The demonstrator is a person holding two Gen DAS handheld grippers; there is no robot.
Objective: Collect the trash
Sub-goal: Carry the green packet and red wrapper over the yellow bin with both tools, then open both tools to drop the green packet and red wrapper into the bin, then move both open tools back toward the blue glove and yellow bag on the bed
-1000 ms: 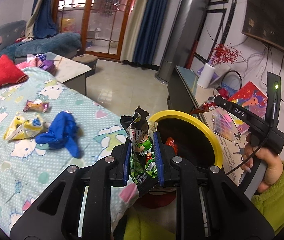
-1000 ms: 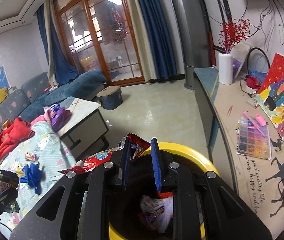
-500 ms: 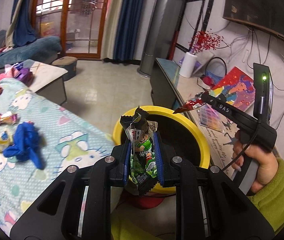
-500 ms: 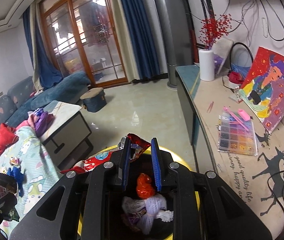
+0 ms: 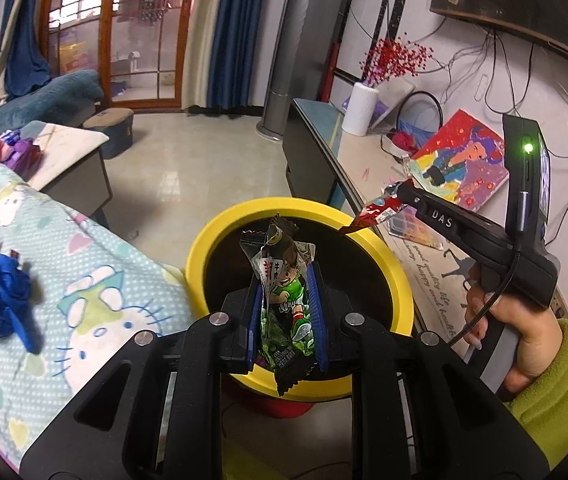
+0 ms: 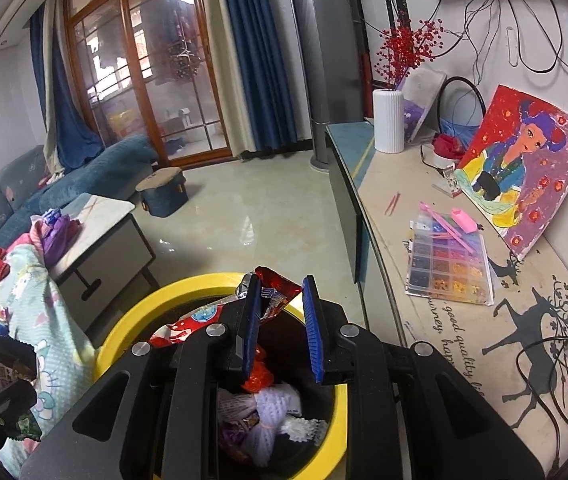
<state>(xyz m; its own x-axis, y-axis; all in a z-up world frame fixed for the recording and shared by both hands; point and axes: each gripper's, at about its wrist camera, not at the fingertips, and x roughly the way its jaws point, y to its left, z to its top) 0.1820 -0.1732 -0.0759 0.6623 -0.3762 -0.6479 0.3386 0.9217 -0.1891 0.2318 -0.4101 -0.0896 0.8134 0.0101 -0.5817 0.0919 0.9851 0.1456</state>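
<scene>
The yellow-rimmed bin (image 6: 124,320) fills the lower centre of both views; inside lie white netting (image 6: 268,408), an orange scrap and purple bits, its depths too dark to read. Over it, the left gripper (image 5: 286,312) pinches a green cartoon snack wrapper (image 5: 284,308). The right gripper (image 6: 282,328) seems to catch a red wrapper (image 6: 276,296) at its left pad; how is hard to tell. A second ago the bin sat lower, half hidden; both tools have since come over its mouth.
</scene>
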